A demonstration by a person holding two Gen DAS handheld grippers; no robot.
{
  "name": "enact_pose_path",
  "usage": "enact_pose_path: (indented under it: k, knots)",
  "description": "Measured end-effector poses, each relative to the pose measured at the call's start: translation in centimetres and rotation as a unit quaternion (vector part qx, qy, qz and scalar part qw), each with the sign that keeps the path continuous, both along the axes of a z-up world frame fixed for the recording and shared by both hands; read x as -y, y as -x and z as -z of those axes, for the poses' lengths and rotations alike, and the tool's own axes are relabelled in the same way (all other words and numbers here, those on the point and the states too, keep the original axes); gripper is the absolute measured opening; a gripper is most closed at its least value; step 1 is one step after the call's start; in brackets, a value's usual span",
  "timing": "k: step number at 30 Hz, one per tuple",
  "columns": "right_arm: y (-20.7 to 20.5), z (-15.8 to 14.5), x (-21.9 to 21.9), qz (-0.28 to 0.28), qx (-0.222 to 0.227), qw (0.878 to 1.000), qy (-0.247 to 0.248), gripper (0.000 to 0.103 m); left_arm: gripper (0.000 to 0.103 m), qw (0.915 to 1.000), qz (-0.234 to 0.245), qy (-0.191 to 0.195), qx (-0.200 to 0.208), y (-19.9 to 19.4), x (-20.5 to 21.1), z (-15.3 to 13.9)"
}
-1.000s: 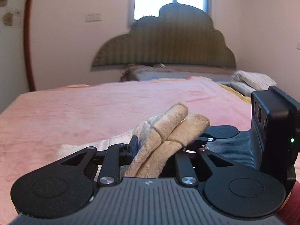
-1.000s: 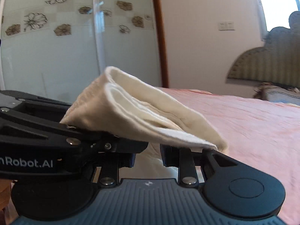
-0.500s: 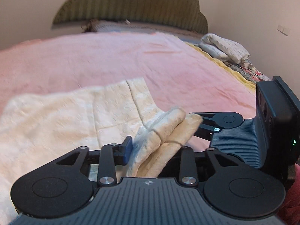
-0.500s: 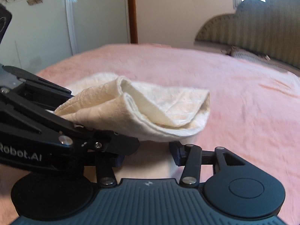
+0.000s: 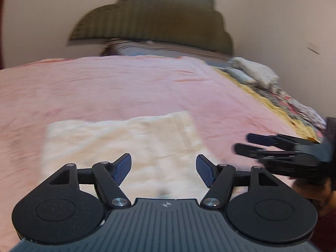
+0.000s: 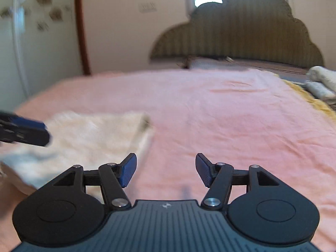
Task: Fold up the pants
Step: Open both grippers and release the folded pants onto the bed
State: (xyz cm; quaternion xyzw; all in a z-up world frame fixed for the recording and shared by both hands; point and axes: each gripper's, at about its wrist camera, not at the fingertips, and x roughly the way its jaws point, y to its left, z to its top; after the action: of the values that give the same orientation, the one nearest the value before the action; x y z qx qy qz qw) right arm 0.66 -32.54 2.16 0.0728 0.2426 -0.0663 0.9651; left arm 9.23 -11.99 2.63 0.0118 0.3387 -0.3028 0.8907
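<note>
The cream pants (image 5: 117,147) lie folded flat as a rectangle on the pink bedspread (image 5: 126,88). My left gripper (image 5: 163,171) hovers over their near edge, its jaws opening, with nothing between its blue pads (image 5: 122,169). In the right wrist view the pants (image 6: 88,138) lie to the left. My right gripper (image 6: 166,171) is over bare bedspread (image 6: 231,115) just right of them, jaws opening and empty. Each gripper shows in the other's view: the right one (image 5: 243,143) at the right edge, the left one (image 6: 45,133) at the left edge.
A dark scalloped headboard (image 5: 151,25) stands at the far end of the bed. Folded pale linens (image 5: 252,71) and a patterned yellow cloth (image 5: 289,109) lie along the bed's right side. A wall and brown door frame (image 6: 82,31) are at the left.
Both grippers have let go of the pants' edges and opened. The cloth now lies flat on the bed. The right gripper has swung to the right, off the pants.
</note>
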Motion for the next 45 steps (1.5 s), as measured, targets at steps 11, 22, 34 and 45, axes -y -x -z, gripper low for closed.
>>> enact_pose_path:
  k: [11, 22, 34, 45]
  knots:
    - [-1.5, 0.8, -4.7, -0.085, -0.006, 0.996, -0.035, 0.062, 0.071, 0.9969, -0.074, -0.027, 0.002, 2.4, -13.5, -0.5]
    - [-0.7, 1.1, -8.3, -0.162, -0.013, 0.979, -0.124, 0.066, 0.080, 0.9770, 0.048, -0.181, 0.102, 8.4, -7.2, 3.1]
    - [-0.6, 1.5, -9.9, -0.170, -0.032, 0.980, -0.103, 0.074, 0.088, 0.9708, -0.179, -0.158, 0.021, 4.9, -9.1, 5.0]
    - [-0.6, 2.1, -8.6, -0.177, -0.053, 0.978, -0.099, 0.076, 0.081, 0.9693, -0.201, -0.137, -0.038, 5.2, -12.3, 4.8]
